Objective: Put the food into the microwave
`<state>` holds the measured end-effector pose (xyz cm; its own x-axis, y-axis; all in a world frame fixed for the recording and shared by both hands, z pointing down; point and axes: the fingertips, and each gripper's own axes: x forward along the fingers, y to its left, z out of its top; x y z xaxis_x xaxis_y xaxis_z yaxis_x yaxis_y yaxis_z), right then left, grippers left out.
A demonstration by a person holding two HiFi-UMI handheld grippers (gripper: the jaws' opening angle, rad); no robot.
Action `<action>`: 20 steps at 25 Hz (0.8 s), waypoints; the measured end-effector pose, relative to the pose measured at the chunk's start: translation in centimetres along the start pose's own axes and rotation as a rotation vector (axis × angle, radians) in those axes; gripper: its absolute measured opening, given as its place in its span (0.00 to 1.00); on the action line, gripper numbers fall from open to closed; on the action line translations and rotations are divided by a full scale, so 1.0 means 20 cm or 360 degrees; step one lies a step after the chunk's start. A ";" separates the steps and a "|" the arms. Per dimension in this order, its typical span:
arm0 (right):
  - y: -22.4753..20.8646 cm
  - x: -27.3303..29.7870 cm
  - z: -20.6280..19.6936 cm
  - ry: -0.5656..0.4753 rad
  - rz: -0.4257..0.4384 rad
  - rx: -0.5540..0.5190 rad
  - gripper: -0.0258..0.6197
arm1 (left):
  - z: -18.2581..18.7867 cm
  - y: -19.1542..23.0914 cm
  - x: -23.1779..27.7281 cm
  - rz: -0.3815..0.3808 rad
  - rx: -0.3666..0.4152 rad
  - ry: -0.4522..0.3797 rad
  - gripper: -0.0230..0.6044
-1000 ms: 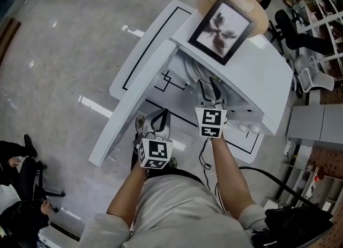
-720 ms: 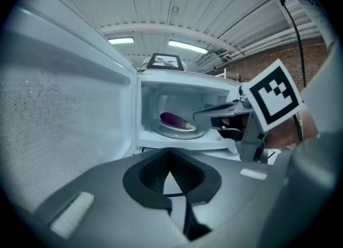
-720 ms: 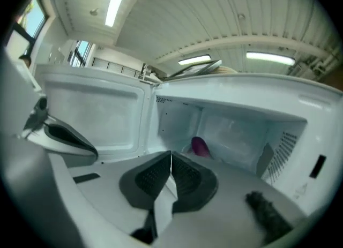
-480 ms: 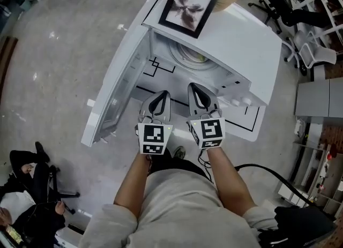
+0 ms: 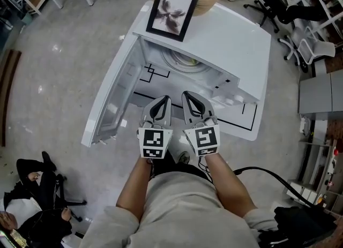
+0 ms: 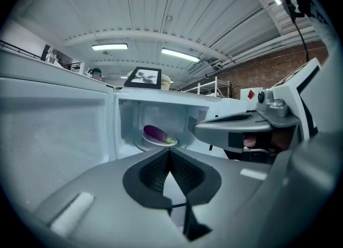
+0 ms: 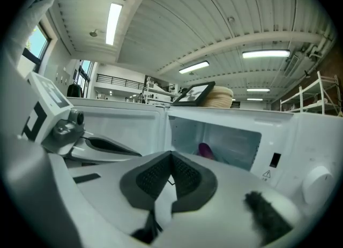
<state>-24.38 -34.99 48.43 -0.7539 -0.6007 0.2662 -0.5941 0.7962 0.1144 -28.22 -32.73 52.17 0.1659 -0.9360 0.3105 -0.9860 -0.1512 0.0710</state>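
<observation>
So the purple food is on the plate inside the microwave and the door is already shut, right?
Not quite: the door stands open, as the head view shows. The purple food does lie on the plate inside the microwave.

We are in a big workshop hall. We see a ribbed metal roof [image 6: 161,6] with long lights [image 6: 179,55], a brick wall [image 6: 268,69], a shiny grey floor [image 5: 53,70], rolling office chairs [image 5: 278,6] and metal racks [image 7: 322,96].
</observation>
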 end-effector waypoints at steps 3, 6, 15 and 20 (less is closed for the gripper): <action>-0.01 0.02 0.01 -0.0004 0.0002 0.0005 0.06 | 0.02 0.02 0.01 0.0000 -0.0008 -0.0009 0.05; -0.02 0.03 0.01 -0.0002 0.0002 0.0003 0.06 | 0.03 0.03 0.01 0.0001 -0.0008 -0.0011 0.05; 0.00 0.06 0.00 0.0018 0.0022 -0.0016 0.06 | 0.00 0.05 0.01 -0.0001 -0.0008 0.0020 0.05; 0.00 0.06 -0.01 0.0021 0.0033 -0.0003 0.06 | -0.01 0.06 0.01 0.0002 0.0001 0.0032 0.05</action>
<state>-25.27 -35.67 48.86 -0.7623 -0.5829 0.2814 -0.5776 0.8088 0.1107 -29.39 -33.15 52.45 0.1653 -0.9295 0.3296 -0.9861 -0.1504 0.0702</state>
